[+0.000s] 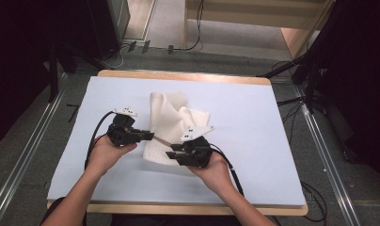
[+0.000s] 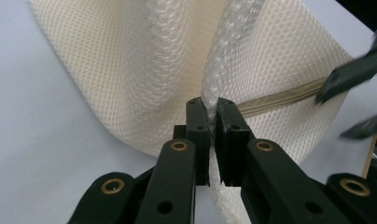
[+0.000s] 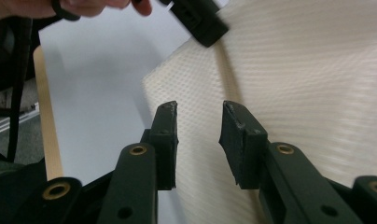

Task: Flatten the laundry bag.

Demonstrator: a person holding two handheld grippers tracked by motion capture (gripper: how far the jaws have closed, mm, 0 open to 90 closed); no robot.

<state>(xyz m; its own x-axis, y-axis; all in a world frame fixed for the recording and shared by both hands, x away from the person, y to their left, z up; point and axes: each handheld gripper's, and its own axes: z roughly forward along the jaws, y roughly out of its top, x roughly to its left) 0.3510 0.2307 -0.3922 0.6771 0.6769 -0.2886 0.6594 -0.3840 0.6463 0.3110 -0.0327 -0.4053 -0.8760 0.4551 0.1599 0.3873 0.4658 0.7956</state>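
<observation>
Forearms entered the high view at six o'clock; the cream mesh laundry bag (image 1: 171, 123) lay crumpled mid-tabletop (image 1: 254, 141). Left gripper view: the left hand-held gripper (image 2: 211, 122) pinched a mesh fold. Right gripper view: the right hand-held gripper (image 3: 199, 122) gaped, holding nothing. Likely light, floppy, best gripped by the zipper seam (image 2: 280, 99).

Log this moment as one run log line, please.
left gripper: shut on mesh bag fold | right gripper: open, above bag by tan zipper strip | bag on light blue mat
</observation>
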